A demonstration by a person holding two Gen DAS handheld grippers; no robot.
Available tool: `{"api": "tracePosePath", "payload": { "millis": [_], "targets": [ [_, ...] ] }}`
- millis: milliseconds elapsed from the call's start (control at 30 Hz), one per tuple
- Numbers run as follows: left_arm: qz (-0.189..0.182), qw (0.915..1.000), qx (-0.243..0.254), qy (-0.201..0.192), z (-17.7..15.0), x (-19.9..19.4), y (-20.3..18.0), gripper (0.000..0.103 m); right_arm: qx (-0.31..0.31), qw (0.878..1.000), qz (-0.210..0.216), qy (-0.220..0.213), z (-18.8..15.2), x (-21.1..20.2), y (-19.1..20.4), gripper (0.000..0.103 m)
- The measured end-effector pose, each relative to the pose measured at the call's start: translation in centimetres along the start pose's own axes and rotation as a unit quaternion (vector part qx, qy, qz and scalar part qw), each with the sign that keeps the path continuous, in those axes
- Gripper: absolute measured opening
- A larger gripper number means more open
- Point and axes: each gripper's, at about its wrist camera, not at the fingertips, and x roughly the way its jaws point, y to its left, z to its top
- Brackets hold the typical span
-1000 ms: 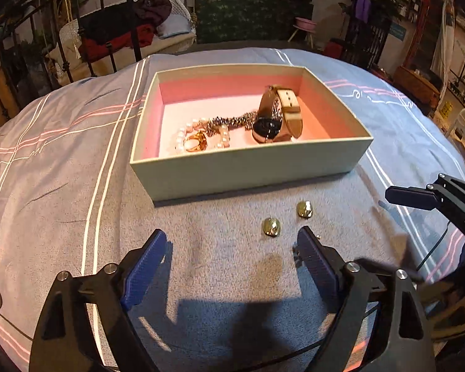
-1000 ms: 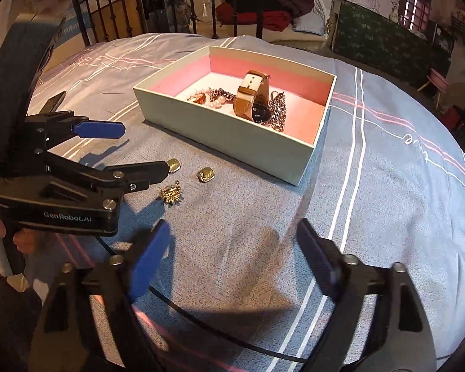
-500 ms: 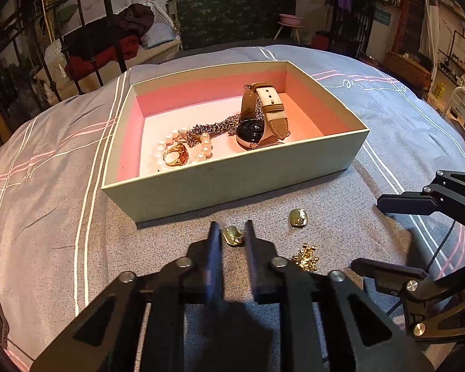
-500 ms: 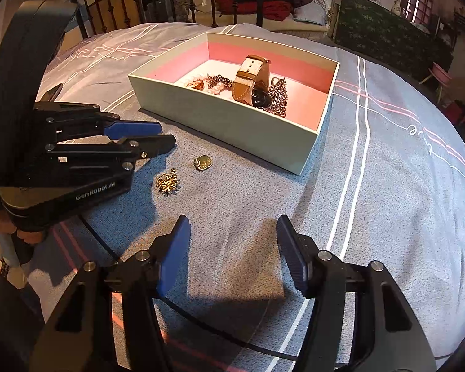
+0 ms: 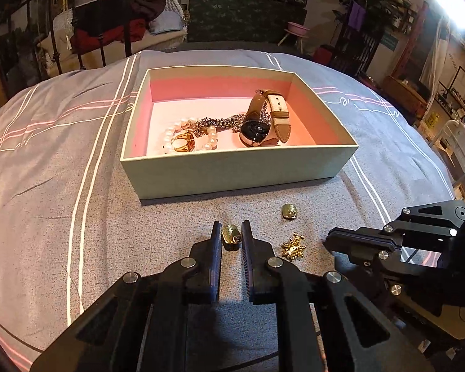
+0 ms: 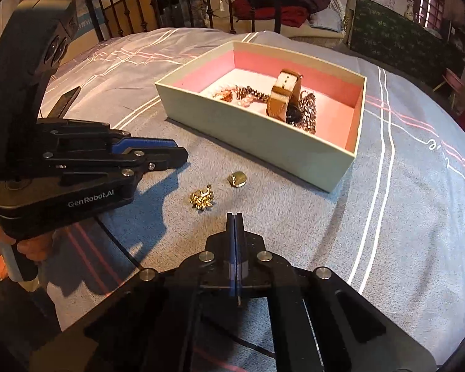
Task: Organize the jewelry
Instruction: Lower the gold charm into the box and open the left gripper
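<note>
A pale green box (image 5: 238, 167) with a pink lining holds a tan-strap watch (image 5: 265, 117), a chain, a pearl bracelet (image 5: 189, 138) and a gold ring. My left gripper (image 5: 231, 232) is shut on a small gold earring (image 5: 231, 234) just above the bedspread in front of the box. A second gold earring (image 5: 289, 211) and a gold brooch (image 5: 292, 247) lie to its right. My right gripper (image 6: 234, 217) is shut and empty, just behind the brooch (image 6: 202, 200) and the loose earring (image 6: 237, 179). The box (image 6: 263, 136) stands beyond them.
Everything lies on a grey bedspread with white and pink stripes (image 5: 86, 186). A black iron bed frame (image 5: 102, 31) and piled clothes stand at the back. A black cable runs under my right gripper (image 6: 114, 241).
My left gripper closed on the gold earring and lifted it slightly. My right gripper closed from wide open to fully shut while staying empty.
</note>
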Motion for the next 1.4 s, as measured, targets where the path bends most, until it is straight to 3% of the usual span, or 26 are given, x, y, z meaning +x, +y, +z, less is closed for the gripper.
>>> {"api": "tracePosePath", "payload": {
  "millis": [300, 500, 700, 1400],
  "targets": [
    [0.014, 0.9975, 0.007, -0.069, 5.4, -3.4, -0.2, 0.013, -0.008, 0.995, -0.041, -0.09, 6.6, -3.3, 0.1, 0.001],
    [0.027, 0.9964, 0.003, -0.08, 9.4, -2.5, 0.0, 0.013, 0.014, 0.994, -0.061, -0.091, 9.8, -1.9, -1.9, 0.001],
    [0.03, 0.9976, -0.011, -0.061, 10.7, -0.4, 0.3, 0.013, 0.041, 0.994, -0.07, -0.078, 10.0, -0.6, -3.6, 0.001],
    [0.034, 0.9986, -0.015, -0.038, 10.6, 1.5, 0.3, 0.013, 0.039, 0.995, -0.064, -0.063, 9.4, 0.2, -4.2, 0.001]
  ]
}}
